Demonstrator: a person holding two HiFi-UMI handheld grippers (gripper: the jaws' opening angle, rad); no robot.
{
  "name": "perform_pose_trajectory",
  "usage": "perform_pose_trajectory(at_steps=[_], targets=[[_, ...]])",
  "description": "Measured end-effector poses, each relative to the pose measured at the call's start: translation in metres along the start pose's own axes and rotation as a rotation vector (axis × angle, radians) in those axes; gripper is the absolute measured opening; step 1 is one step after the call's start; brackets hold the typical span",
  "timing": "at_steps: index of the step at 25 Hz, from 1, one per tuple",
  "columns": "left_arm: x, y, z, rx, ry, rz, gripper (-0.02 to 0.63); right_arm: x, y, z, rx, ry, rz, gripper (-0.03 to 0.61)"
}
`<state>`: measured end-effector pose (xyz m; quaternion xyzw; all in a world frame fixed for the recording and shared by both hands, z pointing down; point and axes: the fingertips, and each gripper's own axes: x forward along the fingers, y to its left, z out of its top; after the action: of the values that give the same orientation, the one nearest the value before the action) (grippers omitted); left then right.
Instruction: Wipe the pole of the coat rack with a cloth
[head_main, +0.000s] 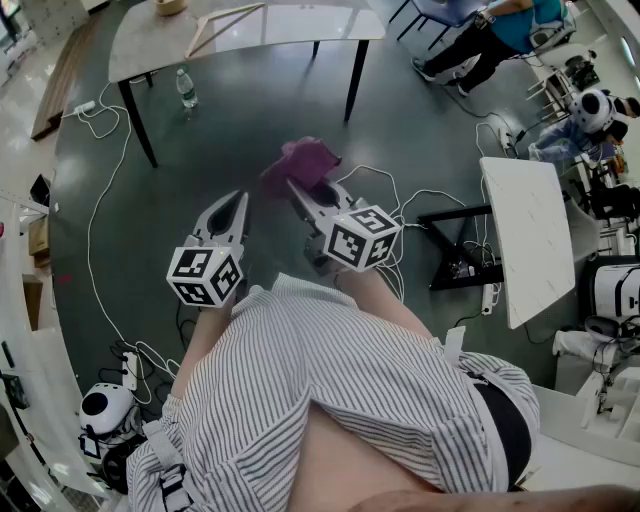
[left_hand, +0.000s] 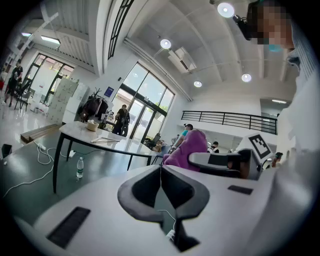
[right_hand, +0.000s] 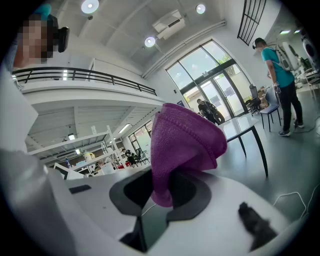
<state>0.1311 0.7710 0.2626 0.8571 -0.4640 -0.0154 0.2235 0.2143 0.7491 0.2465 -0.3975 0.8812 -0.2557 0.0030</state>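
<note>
A purple cloth (head_main: 300, 160) bunches up from the tips of my right gripper (head_main: 293, 186), which is shut on it above the dark floor. In the right gripper view the cloth (right_hand: 185, 140) rises out of the pinched jaws of the right gripper (right_hand: 160, 192) and flops to the right. My left gripper (head_main: 238, 198) hovers beside it on the left, shut and empty; in its own view the left gripper (left_hand: 160, 172) has its pads pressed together. Far off by the glass doors stands what looks like a rack (left_hand: 93, 106) hung with dark garments. No pole is near either gripper.
A grey table (head_main: 330, 25) with a wooden frame (head_main: 222, 25) stands ahead, a water bottle (head_main: 186, 88) on the floor by its leg. White cables (head_main: 100, 200) run across the floor. A white table (head_main: 540, 235) is at the right, with people (head_main: 490, 30) beyond.
</note>
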Motion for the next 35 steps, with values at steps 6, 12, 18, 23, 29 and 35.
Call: perform_pose_trajectory(at_steps=[6,12,18,23,29,35], targets=[[0.000,0.018,0.010,-0.016,-0.038,0.034,0.015,0.005,-0.002,0.000,-0.012,0.000,0.005,0.077],[0.005,0.023,0.012,-0.012,-0.040,0.056,0.014,0.011,0.006,-0.002,-0.027,0.023,0.052,0.075],[0.002,0.044,0.010,-0.037,-0.030,0.049,0.014,0.032,0.014,-0.004,-0.023,0.021,0.094,0.078],[0.005,0.064,0.011,-0.036,-0.008,0.032,0.015,0.054,0.007,-0.008,-0.006,0.023,0.022,0.078],[0.018,0.081,0.014,-0.008,0.027,-0.037,0.014,0.078,0.008,-0.012,-0.010,0.023,0.020,0.078],[0.058,0.100,0.029,-0.026,0.021,-0.099,0.015,0.117,-0.008,0.004,-0.006,0.004,0.062,0.079]])
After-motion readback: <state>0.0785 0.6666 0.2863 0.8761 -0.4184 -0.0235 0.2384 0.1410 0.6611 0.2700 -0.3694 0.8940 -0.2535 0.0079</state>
